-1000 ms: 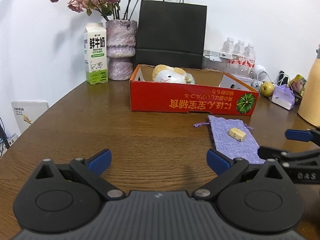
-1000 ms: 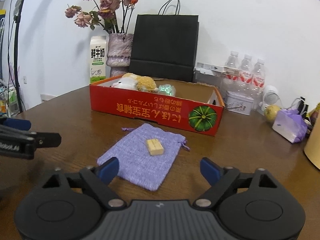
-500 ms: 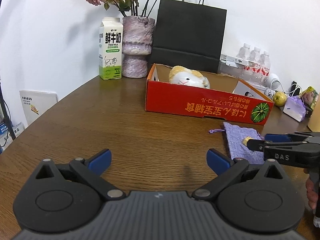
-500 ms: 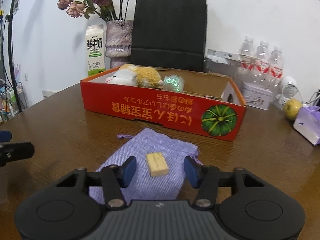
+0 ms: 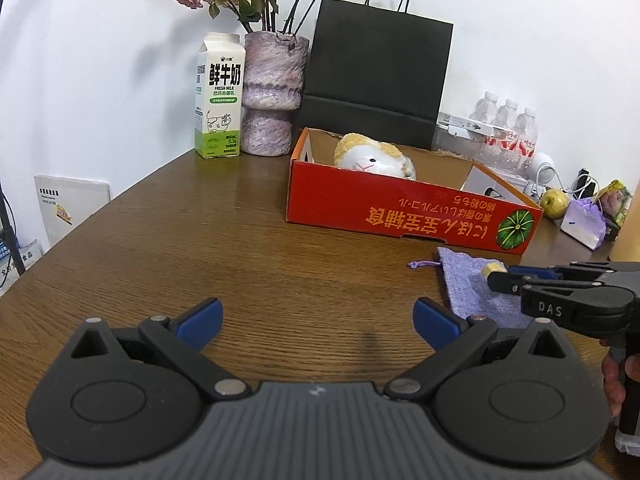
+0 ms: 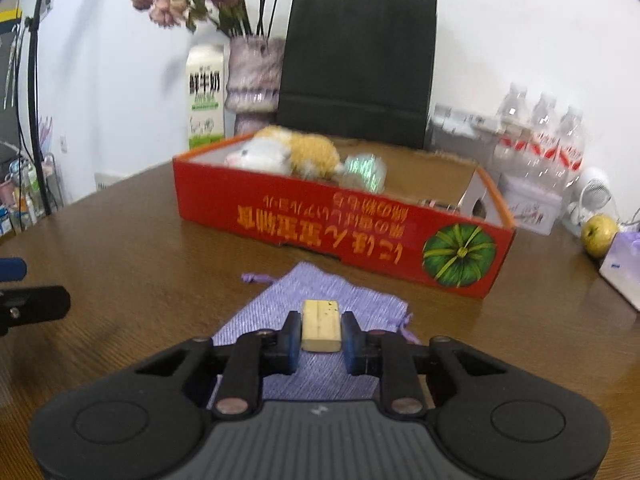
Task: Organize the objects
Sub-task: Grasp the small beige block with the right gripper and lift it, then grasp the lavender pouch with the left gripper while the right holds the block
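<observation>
Small pale-yellow block (image 6: 321, 325), rectangular, a few dark specks on its top face, sits between the two blue pads of the right tongs (image 6: 320, 336), which are clamped on its sides. Block is over the purple drawstring pouch (image 6: 320, 312), which lies flat on the tabletop (image 6: 140, 264) directly under and ahead of the right tongs; drawstring knot off to the pouch's left corner. Cannot tell if the block is lifted clear of the pouch.

Left tongs (image 5: 318, 318) wide apart, nothing between the pads, bare wood ahead of them. Right tongs are visible to their right, just beside.

Beyond the right tongs, past the pouch: red cardboard box (image 6: 340, 236), open top, upside-down orange print and a green pumpkin picture on its near wall. Inside: white-and-yellow plush toy (image 6: 280, 152) at the left end, a shiny greenish wrapped item (image 6: 366, 170) next to it.

Behind the box: black paper bag (image 6: 356, 68), purple vase (image 6: 252, 80) with dried roses, milk carton (image 6: 206, 100). Far right of the tongs: water bottles (image 6: 540, 132), a yellow-green apple (image 6: 598, 234), a lilac packet (image 6: 624, 264). Nothing stands between the pouch and the box.
</observation>
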`<state>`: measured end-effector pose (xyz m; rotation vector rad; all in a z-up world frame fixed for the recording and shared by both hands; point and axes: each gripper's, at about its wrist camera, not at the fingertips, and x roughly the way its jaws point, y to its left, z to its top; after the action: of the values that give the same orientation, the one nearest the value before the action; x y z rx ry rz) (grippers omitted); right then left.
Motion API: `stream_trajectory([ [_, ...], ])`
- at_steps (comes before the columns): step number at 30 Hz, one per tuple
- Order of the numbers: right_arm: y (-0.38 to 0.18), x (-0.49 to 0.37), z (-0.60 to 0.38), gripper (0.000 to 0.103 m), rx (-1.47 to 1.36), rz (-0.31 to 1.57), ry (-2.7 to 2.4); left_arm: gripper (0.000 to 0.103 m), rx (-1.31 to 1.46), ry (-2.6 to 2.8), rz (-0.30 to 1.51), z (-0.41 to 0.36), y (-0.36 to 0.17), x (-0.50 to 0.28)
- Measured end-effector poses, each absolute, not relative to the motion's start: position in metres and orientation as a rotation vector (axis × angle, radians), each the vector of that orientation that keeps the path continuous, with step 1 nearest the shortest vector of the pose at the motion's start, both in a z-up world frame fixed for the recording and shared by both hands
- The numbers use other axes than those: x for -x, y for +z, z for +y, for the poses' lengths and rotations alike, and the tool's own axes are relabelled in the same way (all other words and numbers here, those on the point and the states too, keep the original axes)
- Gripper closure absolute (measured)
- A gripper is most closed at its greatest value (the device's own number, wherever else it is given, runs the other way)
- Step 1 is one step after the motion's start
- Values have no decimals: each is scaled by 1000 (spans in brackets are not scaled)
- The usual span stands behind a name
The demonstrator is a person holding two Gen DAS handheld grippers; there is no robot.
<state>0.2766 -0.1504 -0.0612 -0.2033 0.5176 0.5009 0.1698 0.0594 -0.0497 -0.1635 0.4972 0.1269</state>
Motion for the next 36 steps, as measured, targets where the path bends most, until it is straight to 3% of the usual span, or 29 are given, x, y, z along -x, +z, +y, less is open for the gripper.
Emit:
stream_trajectory([
  [13,-50,-234,-181,83,190,384,454,0,166,126,506,60,-52,-172],
  [36,-49,-222,-280,83,120,350,356,0,105,88,580,33,-51,-182],
])
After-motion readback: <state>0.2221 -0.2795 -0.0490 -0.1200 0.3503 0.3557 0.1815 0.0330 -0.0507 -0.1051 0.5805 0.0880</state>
